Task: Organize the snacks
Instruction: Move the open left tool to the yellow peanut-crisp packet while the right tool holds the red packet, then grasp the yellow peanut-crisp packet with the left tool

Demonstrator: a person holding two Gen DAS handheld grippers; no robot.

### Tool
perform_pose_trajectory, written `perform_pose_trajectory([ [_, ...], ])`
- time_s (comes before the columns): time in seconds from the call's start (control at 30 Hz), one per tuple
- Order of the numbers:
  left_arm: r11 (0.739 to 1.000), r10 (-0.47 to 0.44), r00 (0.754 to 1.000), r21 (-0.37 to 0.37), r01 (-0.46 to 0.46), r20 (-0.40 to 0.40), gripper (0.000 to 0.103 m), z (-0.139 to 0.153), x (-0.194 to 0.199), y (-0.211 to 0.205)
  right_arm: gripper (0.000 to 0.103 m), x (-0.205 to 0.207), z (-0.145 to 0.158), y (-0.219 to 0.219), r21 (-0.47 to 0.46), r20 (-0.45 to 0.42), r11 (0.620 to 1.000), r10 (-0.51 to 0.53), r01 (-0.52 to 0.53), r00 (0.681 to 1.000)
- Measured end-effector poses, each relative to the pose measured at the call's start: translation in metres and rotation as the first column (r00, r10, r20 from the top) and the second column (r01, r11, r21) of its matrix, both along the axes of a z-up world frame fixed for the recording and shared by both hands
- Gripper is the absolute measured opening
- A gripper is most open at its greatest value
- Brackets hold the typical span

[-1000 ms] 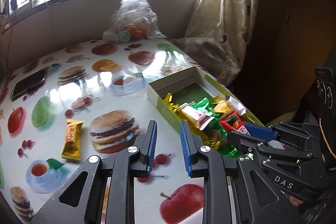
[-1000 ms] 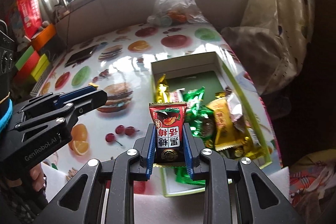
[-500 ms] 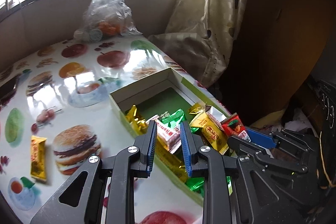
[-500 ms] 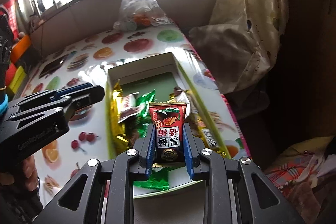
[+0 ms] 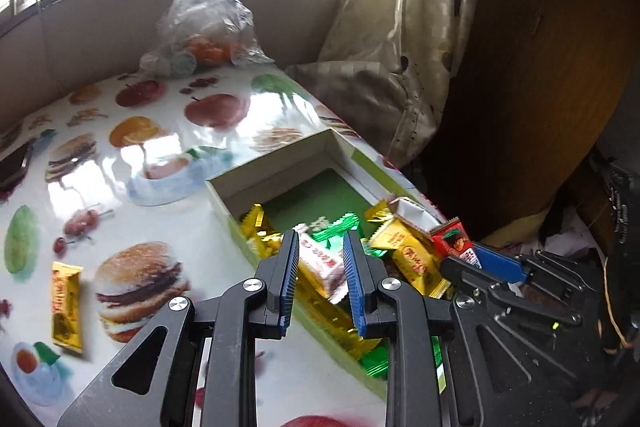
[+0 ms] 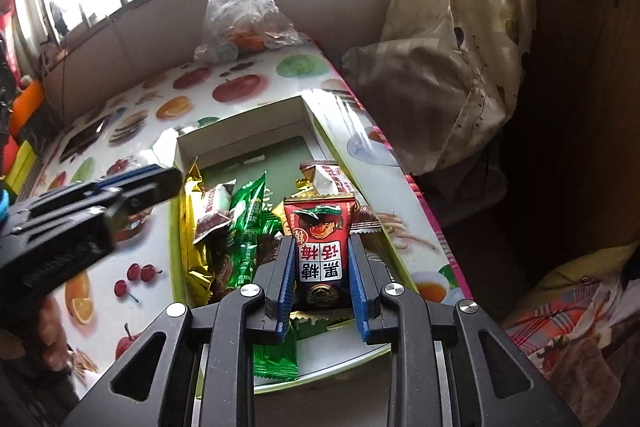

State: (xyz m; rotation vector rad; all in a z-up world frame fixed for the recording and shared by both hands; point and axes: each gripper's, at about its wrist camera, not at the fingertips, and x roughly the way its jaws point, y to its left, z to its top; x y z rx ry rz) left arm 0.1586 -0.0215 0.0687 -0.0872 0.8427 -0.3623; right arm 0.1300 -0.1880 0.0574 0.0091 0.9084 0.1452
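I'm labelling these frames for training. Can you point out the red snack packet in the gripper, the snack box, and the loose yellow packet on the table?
red snack packet (image 6: 319,251), right wrist view, printed front.
snack box (image 5: 256,183), left wrist view, far inner wall.
yellow packet (image 5: 65,307), left wrist view, wrapper's middle.

Open box (image 5: 276,174) at table's (image 5: 172,239) right edge, wrapped snacks (image 5: 408,251) piled inside; single snack bar (image 5: 66,301) on table left of box; plastic bag (image 5: 208,23) behind, against wall.
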Motion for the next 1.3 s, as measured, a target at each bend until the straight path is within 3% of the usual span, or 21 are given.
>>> perform_pose_trajectory([
  [0.27,0.999,0.038,0.998,-0.022,-0.036,0.057,0.024,0.014,-0.019,0.041,0.023,-0.004,0.004,0.013,0.02,0.017,0.999,0.032,-0.033,0.999],
  [0.37,0.997,0.073,0.996,0.016,-0.073,0.049,0.024,0.012,-0.019,0.06,0.023,-0.004,0.005,0.021,0.02,0.018,0.999,0.046,-0.046,0.999],
  [0.43,0.99,0.102,0.993,0.09,-0.107,0.058,0.024,0.007,-0.02,0.074,0.023,-0.004,0.004,0.024,0.025,0.019,0.998,0.054,-0.055,0.998],
  [0.5,0.985,0.128,0.991,0.107,-0.132,0.038,0.028,-0.001,-0.018,0.091,0.023,-0.005,0.003,0.027,0.025,0.018,0.998,0.063,-0.063,0.998],
  [0.57,0.98,0.171,0.985,0.102,-0.171,0.018,0.041,-0.007,-0.016,0.11,0.023,-0.003,0.001,0.029,0.027,0.012,0.998,0.064,-0.064,0.998],
  [0.63,0.976,0.184,0.983,0.112,-0.185,0.011,0.045,-0.014,-0.015,0.121,0.023,-0.003,0.0,0.031,0.03,0.008,0.997,0.067,-0.067,0.998],
  [0.97,0.937,0.293,0.954,0.218,-0.274,-0.058,0.045,-0.049,-0.001,0.158,0.023,-0.006,0.003,0.038,0.027,0.017,0.996,0.085,-0.086,0.996],
  [1.3,0.931,0.305,0.944,0.246,-0.269,-0.123,0.045,-0.072,0.011,0.161,0.023,-0.005,0.003,0.039,0.034,0.015,0.996,0.086,-0.086,0.996],
])
